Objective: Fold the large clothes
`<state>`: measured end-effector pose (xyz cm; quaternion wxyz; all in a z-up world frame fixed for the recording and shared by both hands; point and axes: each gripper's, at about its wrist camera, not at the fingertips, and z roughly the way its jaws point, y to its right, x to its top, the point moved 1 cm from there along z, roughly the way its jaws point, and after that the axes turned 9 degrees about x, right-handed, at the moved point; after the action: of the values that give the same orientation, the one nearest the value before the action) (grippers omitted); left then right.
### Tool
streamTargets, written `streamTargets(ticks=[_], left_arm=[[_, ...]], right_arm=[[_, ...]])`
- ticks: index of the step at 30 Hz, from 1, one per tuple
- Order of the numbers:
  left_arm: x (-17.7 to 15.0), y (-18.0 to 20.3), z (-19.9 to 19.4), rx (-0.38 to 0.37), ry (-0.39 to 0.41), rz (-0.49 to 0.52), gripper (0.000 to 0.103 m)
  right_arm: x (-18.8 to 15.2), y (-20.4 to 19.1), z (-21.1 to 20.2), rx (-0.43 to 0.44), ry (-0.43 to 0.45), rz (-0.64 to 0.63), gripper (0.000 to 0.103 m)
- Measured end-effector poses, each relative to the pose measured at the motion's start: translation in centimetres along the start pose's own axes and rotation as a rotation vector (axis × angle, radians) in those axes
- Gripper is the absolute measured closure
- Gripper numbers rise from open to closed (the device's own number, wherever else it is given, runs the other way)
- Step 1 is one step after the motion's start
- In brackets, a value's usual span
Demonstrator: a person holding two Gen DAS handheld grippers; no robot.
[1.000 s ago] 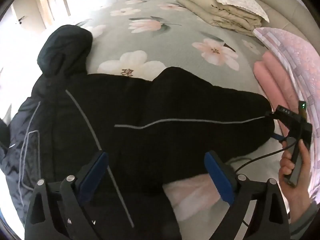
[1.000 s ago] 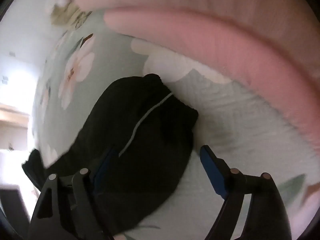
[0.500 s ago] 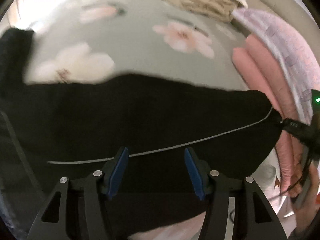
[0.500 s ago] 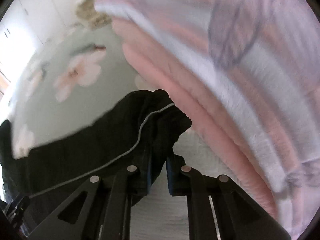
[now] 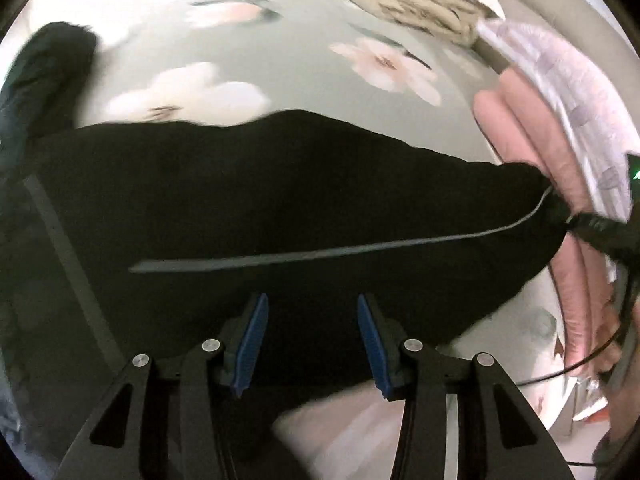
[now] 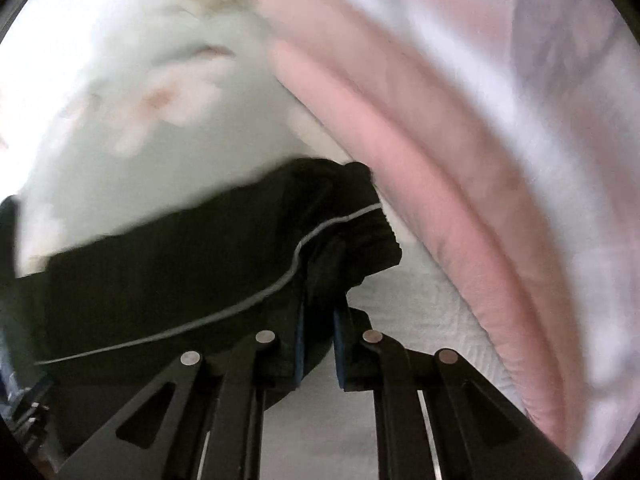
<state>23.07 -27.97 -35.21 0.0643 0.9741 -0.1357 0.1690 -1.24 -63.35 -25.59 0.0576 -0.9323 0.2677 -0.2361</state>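
A black hooded jacket (image 5: 248, 200) with thin grey piping lies on the floral bed cover (image 5: 304, 68). Its sleeve stretches to the right. My left gripper (image 5: 311, 342) hangs over the lower edge of the sleeve, jaws partly closed around the fabric with a gap still showing. My right gripper (image 6: 320, 344) is shut on the sleeve cuff (image 6: 344, 236), which bunches between the blue pads. In the left wrist view the right gripper (image 5: 592, 228) shows holding the cuff at the far right. The hood (image 5: 44, 76) lies at the far left.
Rolled pink bedding (image 5: 516, 136) and a pale patterned quilt (image 5: 568, 80) lie right beside the cuff; they also fill the right wrist view (image 6: 460, 152). Folded beige blankets (image 5: 424, 4) sit at the far side of the bed.
My right gripper closed on the sleeve cuff and pulled the sleeve taut to the right. My left gripper dropped to the sleeve's lower edge and its jaws narrowed from wide open.
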Motion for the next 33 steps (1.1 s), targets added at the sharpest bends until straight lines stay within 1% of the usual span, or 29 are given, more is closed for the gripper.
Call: streamTargets(ticks=[1, 3, 4, 6, 7, 8, 9, 10, 11, 12, 14, 15, 16, 18, 19, 21, 22, 23, 24, 25, 26, 28, 30, 32, 33], left_arm=[[-0.7, -1.2, -1.0, 0.019, 0.01, -0.012, 0.055], [-2.5, -4.0, -3.1, 0.044, 0.031, -0.047, 0.055], [-3.3, -5.4, -4.1, 0.053, 0.037, -0.07, 0.055], [-4.8, -8.7, -5.6, 0.07, 0.052, -0.127, 0.055], [-5.7, -10.5, -6.5, 0.081, 0.06, -0.158, 0.055], [-6.5, -12.5, -7.5, 0.105, 0.07, -0.188, 0.055], [-7.2, -14.3, -8.2, 0.124, 0.076, -0.206, 0.055], [-7.8, -15.9, -8.9, 0.143, 0.082, -0.222, 0.055], [-8.6, -18.1, -9.8, 0.162, 0.087, -0.244, 0.055], [-9.1, -19.6, -10.3, 0.168, 0.089, -0.259, 0.055], [-10.4, -23.4, -11.6, 0.183, 0.091, -0.3, 0.055], [-11.0, -25.3, -12.1, 0.198, 0.094, -0.316, 0.055], [-11.7, -27.3, -12.6, 0.213, 0.095, -0.328, 0.055], [-13.1, -30.7, -13.3, 0.245, 0.089, -0.351, 0.055], [-14.1, -32.3, -13.7, 0.261, 0.087, -0.366, 0.055], [-16.1, -35.7, -14.5, 0.277, 0.082, -0.404, 0.055], [-17.1, -37.1, -14.6, 0.285, 0.076, -0.425, 0.055], [-18.2, -38.7, -14.8, 0.294, 0.071, -0.451, 0.055], [-18.7, -39.8, -14.6, 0.297, 0.067, -0.467, 0.055], [-19.5, -40.9, -14.5, 0.301, 0.059, -0.487, 0.055], [-20.5, -42.2, -14.3, 0.302, 0.049, -0.51, 0.055], [-21.7, -43.2, -13.9, 0.297, 0.035, -0.537, 0.055], [-22.8, -44.3, -13.3, 0.288, 0.02, -0.558, 0.055], [-23.4, -45.0, -12.5, 0.274, 0.0, -0.576, 0.055], [-23.7, -45.2, -12.5, 0.267, 0.0, -0.581, 0.055]], right_arm=[[-0.2, -2.1, -1.8, 0.037, 0.026, -0.032, 0.09], [0.0, -6.4, -4.0, 0.083, 0.047, -0.098, 0.09], [0.8, -8.4, -4.3, 0.102, 0.041, -0.125, 0.09], [-0.2, -13.9, -5.8, 0.171, 0.042, -0.199, 0.09], [-0.5, -15.7, -6.0, 0.181, 0.038, -0.226, 0.09], [-1.4, -19.9, -5.6, 0.198, 0.04, -0.271, 0.09], [-2.2, -22.5, -5.8, 0.212, 0.034, -0.309, 0.09], [-4.1, -26.2, -6.0, 0.234, 0.033, -0.362, 0.09], [-5.8, -28.1, -7.0, 0.247, 0.033, -0.397, 0.09], [-7.2, -31.7, -6.9, 0.267, 0.027, -0.445, 0.09], [-9.7, -37.7, -6.6, 0.306, 0.007, -0.503, 0.09], [-11.5, -40.6, -7.3, 0.332, 0.003, -0.531, 0.09], [-12.1, -43.9, -6.2, 0.353, -0.009, -0.551, 0.09], [-15.1, -48.5, -5.5, 0.397, -0.043, -0.599, 0.095], [-17.1, -51.9, -4.4, 0.435, -0.079, -0.628, 0.096], [-20.1, -56.2, -3.1, 0.449, -0.105, -0.675, 0.096], [-22.4, -59.3, -1.4, 0.432, -0.123, -0.729, 0.096], [-24.1, -60.7, -0.2, 0.421, -0.145, -0.757, 0.096], [-26.2, -62.6, 1.8, 0.409, -0.189, -0.772, 0.096], [-27.4, -63.4, 3.2, 0.401, -0.229, -0.772, 0.096], [-28.7, -63.9, 4.5, 0.396, -0.271, -0.763, 0.096], [-30.1, -63.1, 5.6, 0.381, -0.298, -0.733, 0.094], [-30.6, -61.7, 5.8, 0.332, -0.291, -0.719, 0.083], [-29.9, -59.2, 5.2, 0.266, -0.255, -0.713, 0.06], [-29.2, -57.8, 4.8, 0.235, -0.227, -0.706, 0.056]])
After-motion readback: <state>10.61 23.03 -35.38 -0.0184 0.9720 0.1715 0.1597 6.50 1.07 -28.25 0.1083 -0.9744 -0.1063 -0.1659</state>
